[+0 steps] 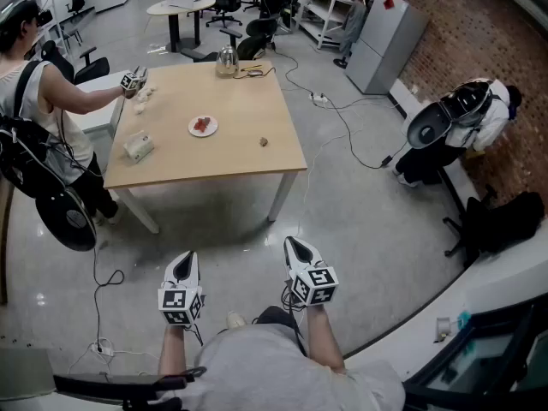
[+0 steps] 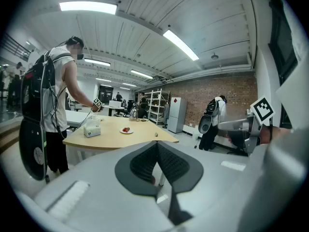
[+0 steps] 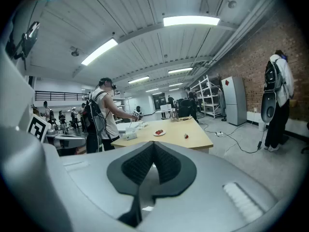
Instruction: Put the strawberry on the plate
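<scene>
Starting at the near edge of the scene, the left gripper point(image 1: 183, 259) and the right gripper point(image 1: 294, 244) are held side by side above the grey floor, well apart from the table point(image 1: 244, 101). The jaws of the left gripper point(image 2: 157, 145) are pressed together with nothing between them. The jaws of the right gripper point(image 3: 153, 145) are likewise pressed together and empty. The wooden table is located farther away, left of centre. A small strawberry point(image 1: 264, 142) is seen lying on the bare tabletop near the right edge, apart from the plate point(image 1: 213, 131). The white plate is positioned to the left of the strawberry, near the middle of the table, and red pieces are carried on it. A tissue box point(image 1: 138, 146) is placed near the left edge, and a kettle point(image 1: 227, 60) at the far edge. A person in a white top point(image 1: 34, 101) is stationed at the left side of the table, with one arm reached over it.
</scene>
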`<action>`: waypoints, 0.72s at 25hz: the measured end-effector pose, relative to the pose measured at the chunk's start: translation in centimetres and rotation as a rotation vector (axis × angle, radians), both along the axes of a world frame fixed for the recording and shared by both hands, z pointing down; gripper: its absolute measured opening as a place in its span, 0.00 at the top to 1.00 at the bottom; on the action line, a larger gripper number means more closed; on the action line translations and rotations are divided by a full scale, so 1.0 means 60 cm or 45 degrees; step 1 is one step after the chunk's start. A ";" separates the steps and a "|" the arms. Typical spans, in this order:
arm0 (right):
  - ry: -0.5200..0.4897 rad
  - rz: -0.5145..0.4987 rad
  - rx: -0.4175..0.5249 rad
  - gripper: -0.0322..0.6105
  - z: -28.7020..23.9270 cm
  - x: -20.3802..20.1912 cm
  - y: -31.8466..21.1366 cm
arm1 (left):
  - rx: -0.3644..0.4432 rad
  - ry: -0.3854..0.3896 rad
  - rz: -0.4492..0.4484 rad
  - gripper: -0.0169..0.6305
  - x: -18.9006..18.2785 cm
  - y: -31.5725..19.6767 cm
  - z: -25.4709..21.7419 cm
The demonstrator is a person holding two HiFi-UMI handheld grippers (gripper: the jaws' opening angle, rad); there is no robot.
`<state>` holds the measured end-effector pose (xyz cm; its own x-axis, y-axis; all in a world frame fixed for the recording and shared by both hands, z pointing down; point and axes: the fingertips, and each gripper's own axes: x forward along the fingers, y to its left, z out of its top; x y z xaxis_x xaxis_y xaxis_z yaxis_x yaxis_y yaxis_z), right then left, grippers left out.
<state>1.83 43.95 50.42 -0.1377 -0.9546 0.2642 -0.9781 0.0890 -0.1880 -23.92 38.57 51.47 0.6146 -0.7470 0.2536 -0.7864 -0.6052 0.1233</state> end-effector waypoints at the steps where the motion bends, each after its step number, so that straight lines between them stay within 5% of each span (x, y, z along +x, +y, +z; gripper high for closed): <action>1: 0.005 -0.002 0.000 0.94 0.000 -0.004 -0.003 | -0.001 -0.001 -0.003 0.94 -0.004 -0.004 0.001; 18: -0.004 0.001 -0.021 0.94 0.012 0.004 -0.046 | -0.021 -0.003 -0.009 0.94 0.007 -0.046 0.011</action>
